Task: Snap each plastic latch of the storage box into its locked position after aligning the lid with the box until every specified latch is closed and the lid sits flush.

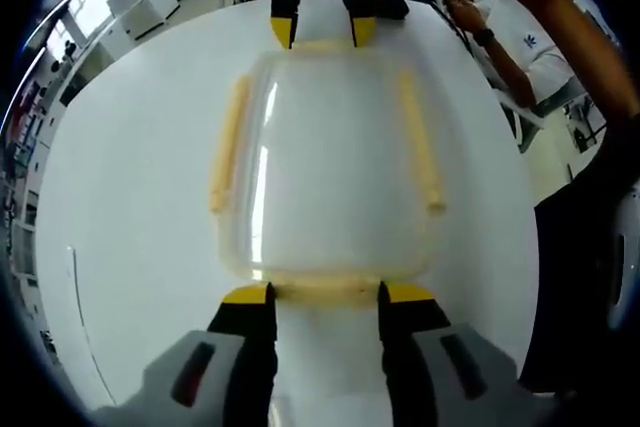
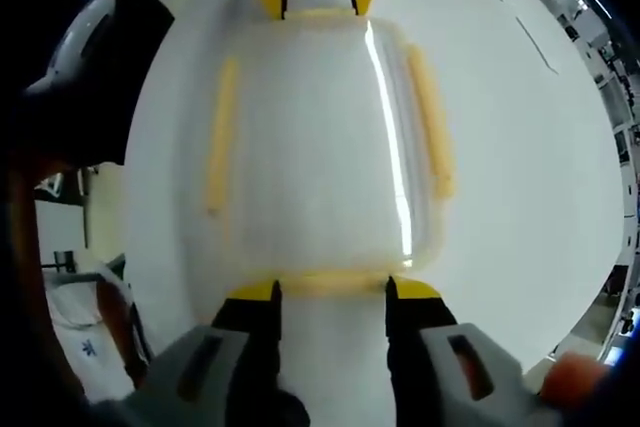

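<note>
Left gripper view: left claw (image 1: 325, 294) spread at near latch (image 1: 325, 290); person's arm (image 1: 520, 37) | right gripper view: right claw (image 2: 332, 290) spread likewise.

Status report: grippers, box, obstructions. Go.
Left gripper and right gripper open, at opposite end latches. Storage box lidded on white table. Nothing in the way.
</note>
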A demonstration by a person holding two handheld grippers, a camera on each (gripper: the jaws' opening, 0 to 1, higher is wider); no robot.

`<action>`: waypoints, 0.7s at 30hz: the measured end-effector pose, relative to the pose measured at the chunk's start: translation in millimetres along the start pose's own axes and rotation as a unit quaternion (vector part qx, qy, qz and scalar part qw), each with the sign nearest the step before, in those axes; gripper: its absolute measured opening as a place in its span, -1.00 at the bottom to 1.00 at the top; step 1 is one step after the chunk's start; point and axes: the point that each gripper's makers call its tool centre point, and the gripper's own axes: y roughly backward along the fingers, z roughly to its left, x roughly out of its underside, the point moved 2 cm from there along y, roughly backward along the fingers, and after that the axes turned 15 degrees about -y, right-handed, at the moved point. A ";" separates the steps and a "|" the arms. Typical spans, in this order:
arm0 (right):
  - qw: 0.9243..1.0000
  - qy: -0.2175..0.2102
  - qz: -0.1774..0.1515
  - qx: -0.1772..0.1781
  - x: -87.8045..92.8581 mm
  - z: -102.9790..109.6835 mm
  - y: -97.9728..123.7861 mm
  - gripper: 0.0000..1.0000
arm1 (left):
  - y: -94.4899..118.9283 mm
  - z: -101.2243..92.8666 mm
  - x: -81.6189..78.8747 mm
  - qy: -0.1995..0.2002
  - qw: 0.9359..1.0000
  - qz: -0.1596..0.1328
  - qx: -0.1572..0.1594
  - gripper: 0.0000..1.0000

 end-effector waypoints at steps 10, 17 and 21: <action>1.000 0.000 -0.001 -0.001 -2.9 0.8 -0.7 -0.23 | -0.3 -0.6 1.6 0.001 1.000 0.000 -0.001 -0.27; 1.000 -0.002 -0.020 -0.004 -2.1 -0.7 -0.2 -0.26 | -0.5 1.6 1.9 -0.001 1.000 -0.008 -0.001 -0.27; 1.000 -0.010 -0.009 -0.001 -5.0 1.0 -1.7 -0.26 | -0.2 2.6 3.4 0.000 1.000 -0.012 -0.003 -0.26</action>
